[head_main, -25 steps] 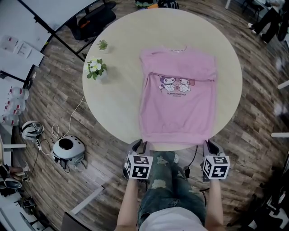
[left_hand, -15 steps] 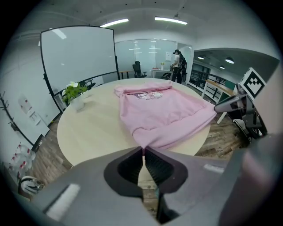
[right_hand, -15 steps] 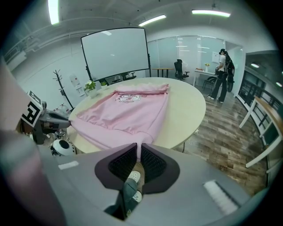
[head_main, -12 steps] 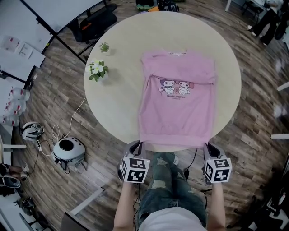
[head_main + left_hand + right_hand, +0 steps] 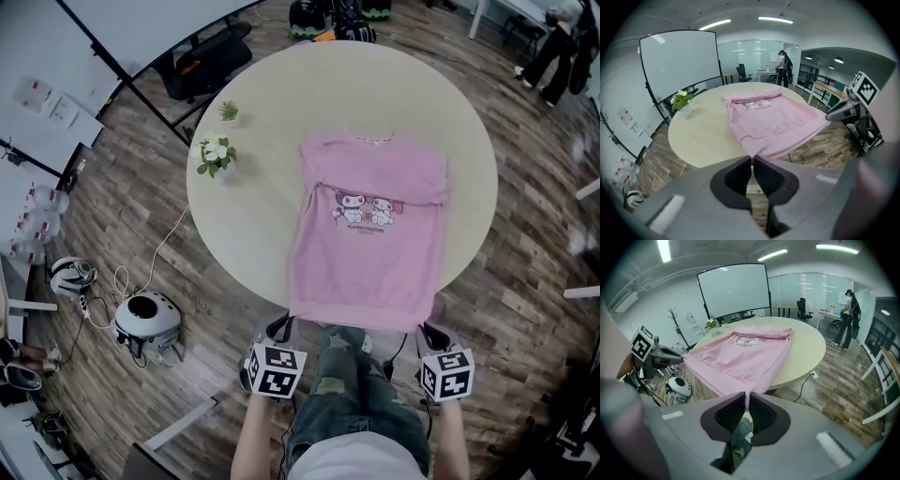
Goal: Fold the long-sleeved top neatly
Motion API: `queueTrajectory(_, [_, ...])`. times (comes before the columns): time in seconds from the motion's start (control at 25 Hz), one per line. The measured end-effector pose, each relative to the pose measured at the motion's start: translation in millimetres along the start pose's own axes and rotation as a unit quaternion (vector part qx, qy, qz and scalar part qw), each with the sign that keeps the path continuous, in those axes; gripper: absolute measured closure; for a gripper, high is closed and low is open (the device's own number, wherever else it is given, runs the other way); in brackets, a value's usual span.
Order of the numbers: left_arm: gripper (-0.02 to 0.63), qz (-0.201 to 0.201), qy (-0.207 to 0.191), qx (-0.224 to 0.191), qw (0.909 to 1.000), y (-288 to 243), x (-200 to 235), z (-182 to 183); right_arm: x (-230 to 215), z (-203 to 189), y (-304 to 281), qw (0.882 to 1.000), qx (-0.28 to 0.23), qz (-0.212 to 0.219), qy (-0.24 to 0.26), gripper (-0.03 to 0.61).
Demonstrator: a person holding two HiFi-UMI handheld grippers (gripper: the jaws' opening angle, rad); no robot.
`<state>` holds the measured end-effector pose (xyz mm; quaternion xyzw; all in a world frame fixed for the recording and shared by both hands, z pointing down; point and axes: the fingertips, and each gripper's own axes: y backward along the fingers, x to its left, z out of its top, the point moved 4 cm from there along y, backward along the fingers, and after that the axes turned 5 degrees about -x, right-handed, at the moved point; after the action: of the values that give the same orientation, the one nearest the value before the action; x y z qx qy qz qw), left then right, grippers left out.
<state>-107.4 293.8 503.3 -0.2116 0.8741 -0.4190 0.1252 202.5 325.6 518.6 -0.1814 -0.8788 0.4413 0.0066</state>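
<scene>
A pink long-sleeved top [image 5: 370, 234] with a cartoon print lies flat on the round beige table [image 5: 253, 216], sleeves folded in across the chest. Its hem hangs past the table's near edge. My left gripper [image 5: 286, 323] is shut on the hem's left corner, and the pink cloth [image 5: 768, 124] runs straight out from between its jaws. My right gripper [image 5: 427, 326] is shut on the hem's right corner, where the top [image 5: 740, 357] stretches away from the jaws. The hem is pulled taut between the two grippers.
A small white-flowered plant [image 5: 217, 155] and a tinier green plant [image 5: 229, 111] stand on the table's left part. On the wood floor to the left lie a round white device [image 5: 147, 320] and a cable. Bags [image 5: 211, 56] sit beyond the table's far edge.
Both grippers have drawn back toward the person with the hem held, and the top has slid nearer so its hem now overhangs the table edge.
</scene>
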Motion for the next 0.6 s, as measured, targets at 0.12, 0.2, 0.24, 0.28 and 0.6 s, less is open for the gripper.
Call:
queueTrajectory(0.12, [0.592,0.003,0.004,-0.008,1.0,6,2,6,3,4,5,1.0,-0.008,0.0,-0.001,0.52])
queueTrajectory(0.2, [0.592,0.006,0.0,-0.019,0.9998,9,3,16,2,12,8,1.0,-0.018,0.001,-0.003,0.522])
queueTrajectory(0.24, [0.592,0.008,-0.003,-0.025,0.9996,11,4,22,1,17,10,1.0,-0.024,0.002,-0.003,0.522])
queueTrajectory(0.28, [0.592,0.009,-0.006,-0.032,0.9994,12,5,29,0,23,12,1.0,-0.03,0.002,-0.004,0.522])
queueTrajectory(0.6, [0.592,0.012,-0.034,-0.083,0.9959,16,24,96,-23,88,21,0.995,-0.094,-0.012,-0.012,0.522])
